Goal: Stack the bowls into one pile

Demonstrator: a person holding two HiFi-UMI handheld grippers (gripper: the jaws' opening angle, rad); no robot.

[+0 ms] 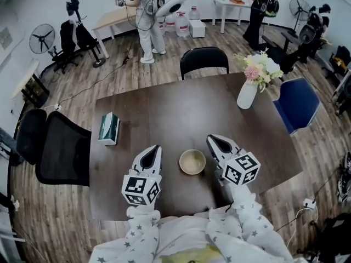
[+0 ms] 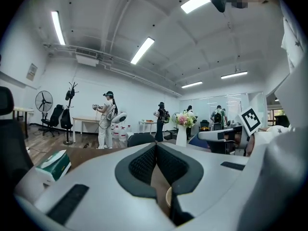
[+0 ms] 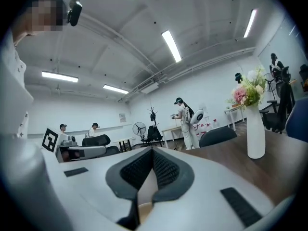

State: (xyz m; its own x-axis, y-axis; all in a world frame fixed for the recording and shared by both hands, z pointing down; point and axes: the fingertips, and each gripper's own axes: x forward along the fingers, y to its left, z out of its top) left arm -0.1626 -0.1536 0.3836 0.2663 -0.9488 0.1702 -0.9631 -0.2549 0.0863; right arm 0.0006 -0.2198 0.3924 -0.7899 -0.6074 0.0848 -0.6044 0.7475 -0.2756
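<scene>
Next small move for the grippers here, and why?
Probably pull both grippers back and stop. Only one bowl sits on the table, between the left gripper and right gripper, clear of both. Both are shut, holding nothing, and no other bowl shows to stack.

Dark table point(image 1: 164, 114): bowl point(image 1: 192, 161), tissue box point(image 1: 108, 129), flower vase point(image 1: 247, 95).

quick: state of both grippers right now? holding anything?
left gripper: closed, holding nothing.
right gripper: closed, holding nothing.
The bowl sits between them, gripped by neither.
</scene>
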